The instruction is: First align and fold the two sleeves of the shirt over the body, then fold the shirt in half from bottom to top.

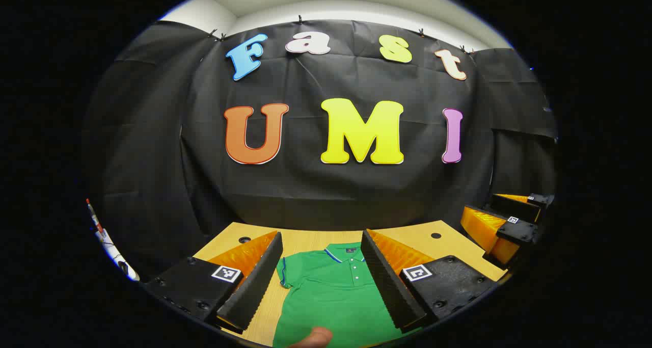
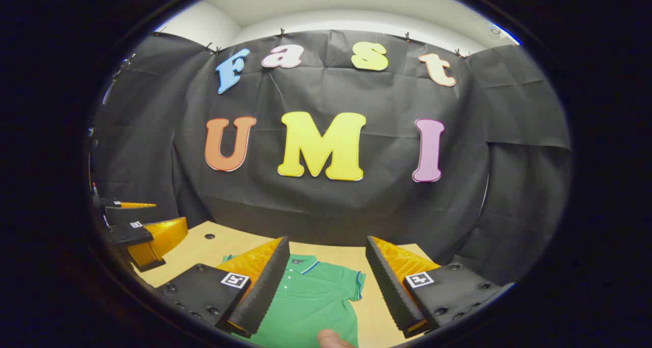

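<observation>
A green polo shirt (image 1: 331, 292) with a blue-trimmed collar lies flat on the wooden table (image 1: 300, 238), collar toward the booth wall. My left gripper (image 1: 322, 283) hovers above its chest, fingers wide apart with nothing between them. The short sleeve (image 1: 284, 272) at the shirt's left lies spread out beside the left finger. In the right gripper view the same shirt (image 2: 310, 302) shows its other sleeve (image 2: 353, 283) spread out. My right gripper (image 2: 326, 289) is open over that half, holding nothing. The right gripper (image 1: 501, 228) also appears far right in the left gripper view, and the left gripper (image 2: 140, 236) far left in the right gripper view.
The black cloth wall stands just behind the table's far edge. Two small round holes (image 1: 436, 235) mark the tabletop near its back corners. A fingertip (image 1: 315, 338) shows at the bottom edge of the left gripper view, and another fingertip (image 2: 333, 339) in the right gripper view.
</observation>
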The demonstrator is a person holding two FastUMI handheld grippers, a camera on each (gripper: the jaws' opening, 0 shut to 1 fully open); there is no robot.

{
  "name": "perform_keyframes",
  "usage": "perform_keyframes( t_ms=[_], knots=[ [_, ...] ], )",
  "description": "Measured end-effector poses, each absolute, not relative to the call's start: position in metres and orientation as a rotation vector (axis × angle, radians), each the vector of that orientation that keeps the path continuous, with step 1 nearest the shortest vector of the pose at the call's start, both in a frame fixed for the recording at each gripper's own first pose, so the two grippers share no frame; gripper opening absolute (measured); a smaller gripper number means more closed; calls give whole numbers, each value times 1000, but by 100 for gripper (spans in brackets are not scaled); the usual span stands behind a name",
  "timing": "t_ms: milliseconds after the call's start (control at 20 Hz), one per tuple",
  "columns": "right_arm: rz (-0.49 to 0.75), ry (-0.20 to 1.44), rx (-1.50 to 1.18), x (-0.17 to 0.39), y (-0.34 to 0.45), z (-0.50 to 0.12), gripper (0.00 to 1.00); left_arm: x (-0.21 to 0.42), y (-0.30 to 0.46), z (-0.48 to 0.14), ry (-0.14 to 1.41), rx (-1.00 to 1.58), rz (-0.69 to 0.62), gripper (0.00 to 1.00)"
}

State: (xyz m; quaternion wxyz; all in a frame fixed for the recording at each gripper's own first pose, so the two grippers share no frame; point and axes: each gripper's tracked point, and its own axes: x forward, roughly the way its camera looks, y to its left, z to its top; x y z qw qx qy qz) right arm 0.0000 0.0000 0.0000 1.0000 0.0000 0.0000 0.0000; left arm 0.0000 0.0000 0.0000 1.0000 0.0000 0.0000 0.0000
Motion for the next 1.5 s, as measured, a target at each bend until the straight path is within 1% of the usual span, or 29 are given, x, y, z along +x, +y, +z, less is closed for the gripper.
perform_keyframes(
  t_ms=[50,200,250,400,650,700,800,850,1100,1150,1200,1350,1400,1450,1500],
  knots=[
    [1,2,-2,0,-1,-1,95,0,-1,-1,2,-1,-2,99],
    [2,0,4,0,-4,0,94,1,-3,-4,11,-3,3,99],
    [2,0,4,1,-4,-1,96,0,-3,-4,10,-3,7,99],
    [-2,6,6,1,-9,-2,94,1,-7,-6,14,-10,4,99],
    [13,22,2,4,-11,-8,94,5,-13,-11,20,-2,8,99],
    [14,29,3,5,-12,-11,95,5,-14,-11,22,-1,10,99],
    [19,42,12,9,-15,-16,94,7,-16,-13,26,2,12,99],
    [15,54,14,12,-18,-22,95,7,-18,-14,27,1,9,99],
    [-12,139,32,37,-42,-62,94,13,-21,-8,14,12,16,99],
    [-15,157,34,44,-47,-73,95,14,-21,-7,13,15,23,99],
    [-18,175,32,52,-52,-84,94,15,-21,-6,14,16,30,99],
    [-19,230,23,81,-65,-121,94,16,-22,-3,23,12,69,99],
    [-15,258,17,91,-69,-135,95,15,-22,-2,29,3,86,99],
    [-11,288,16,101,-71,-150,94,14,-26,-1,34,-11,93,99],
    [-8,317,19,111,-76,-163,95,12,-28,0,42,-23,106,99]
  ],
)
